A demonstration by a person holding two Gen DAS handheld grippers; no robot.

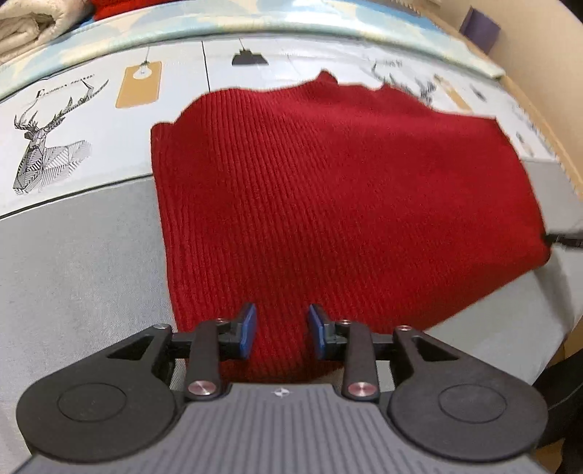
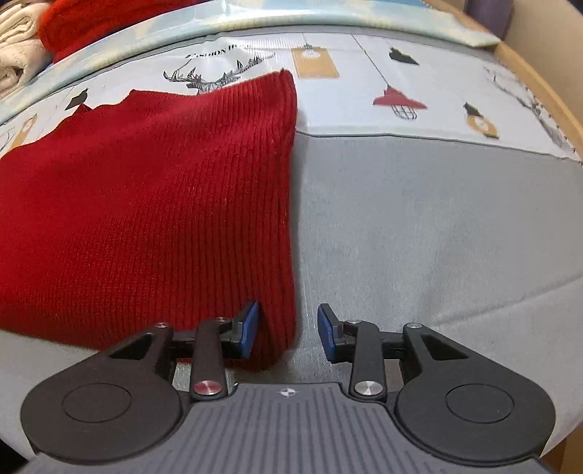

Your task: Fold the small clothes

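Observation:
A red ribbed knit garment [image 1: 328, 189] lies flat and folded on a grey sheet [image 1: 73, 262]. My left gripper [image 1: 282, 330] hovers over its near edge, blue pads [image 1: 249, 326] apart, red cloth showing in the gap and not pinched. In the right wrist view the same garment [image 2: 145, 204] fills the left half, its straight right edge running toward me. My right gripper [image 2: 288, 328] stands open at the near right corner. That corner sits beside the left pad [image 2: 251, 326], and the right pad is over bare sheet.
A printed cloth with deer and lamp drawings [image 2: 400, 98] covers the far part of the surface. Folded cream fabric [image 1: 25, 25] and another red item [image 2: 91, 22] lie at the far left. A wooden rim [image 2: 561, 109] bounds the right side. Grey sheet [image 2: 437, 218] extends to the right.

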